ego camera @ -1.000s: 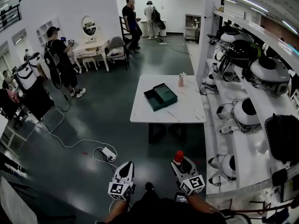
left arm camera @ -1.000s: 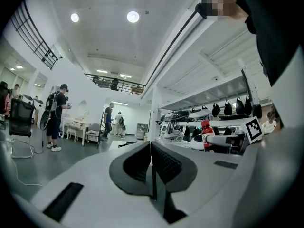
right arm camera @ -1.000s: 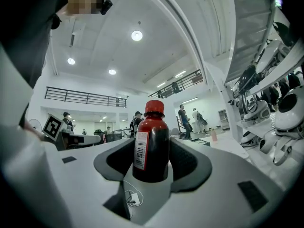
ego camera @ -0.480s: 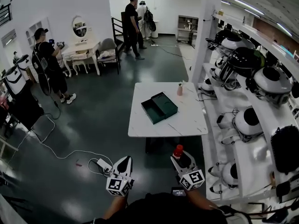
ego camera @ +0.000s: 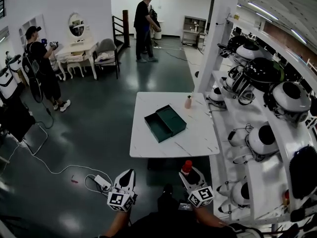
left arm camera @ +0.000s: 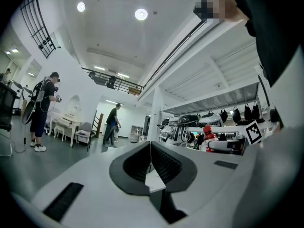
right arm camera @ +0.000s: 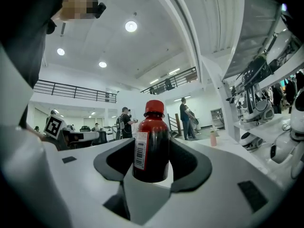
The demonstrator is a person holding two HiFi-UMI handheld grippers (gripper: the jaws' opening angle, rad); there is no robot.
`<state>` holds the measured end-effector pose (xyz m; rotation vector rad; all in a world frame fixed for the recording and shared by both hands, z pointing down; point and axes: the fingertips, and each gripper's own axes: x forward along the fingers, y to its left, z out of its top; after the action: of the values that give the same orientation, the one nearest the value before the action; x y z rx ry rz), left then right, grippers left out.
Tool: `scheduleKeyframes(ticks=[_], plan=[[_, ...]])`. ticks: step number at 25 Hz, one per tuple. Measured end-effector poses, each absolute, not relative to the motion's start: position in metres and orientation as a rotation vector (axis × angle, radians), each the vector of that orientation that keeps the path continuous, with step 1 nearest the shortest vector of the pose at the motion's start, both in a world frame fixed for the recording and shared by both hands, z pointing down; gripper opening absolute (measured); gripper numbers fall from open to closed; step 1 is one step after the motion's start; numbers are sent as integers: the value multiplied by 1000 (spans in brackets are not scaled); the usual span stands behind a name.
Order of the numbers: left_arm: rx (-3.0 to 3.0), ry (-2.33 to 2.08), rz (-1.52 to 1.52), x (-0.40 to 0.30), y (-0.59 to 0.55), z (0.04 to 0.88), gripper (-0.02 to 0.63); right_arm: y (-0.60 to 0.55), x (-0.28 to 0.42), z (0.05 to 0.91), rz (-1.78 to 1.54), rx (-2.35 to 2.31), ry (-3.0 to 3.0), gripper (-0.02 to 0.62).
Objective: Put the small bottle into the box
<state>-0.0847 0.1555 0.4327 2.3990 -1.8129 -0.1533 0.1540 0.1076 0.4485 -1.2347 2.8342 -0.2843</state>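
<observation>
White table [ego camera: 173,142] ahead, with the green box [ego camera: 165,123] lying open on it, well apart from both grippers. Down near the bottom edge, the left gripper [ego camera: 129,174] has its jaws pressed together with nothing between them. The right gripper [ego camera: 189,172] clamps the small bottle [right arm camera: 152,144] upright. From the head view only the bottle's red cap shows, and the body is hidden behind the gripper.

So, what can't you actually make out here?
- Green box, head view: too far and small to tell what's inside.
- Red bottle, right gripper view: label print too small to read.
- Pink item on the table, head view: too small to identify.
</observation>
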Motion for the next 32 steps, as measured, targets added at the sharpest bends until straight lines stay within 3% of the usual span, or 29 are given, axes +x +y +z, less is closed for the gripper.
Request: scheduleKeyframes(ticks=[19, 32], plan=[[2346, -1896, -62, -98, -65, 416, 17, -135, 145, 450, -345, -1126, 2825, 236], [2395, -1873, -35, -126, -143, 404, 17, -221, 116, 454, -293, -1110, 2916, 236]])
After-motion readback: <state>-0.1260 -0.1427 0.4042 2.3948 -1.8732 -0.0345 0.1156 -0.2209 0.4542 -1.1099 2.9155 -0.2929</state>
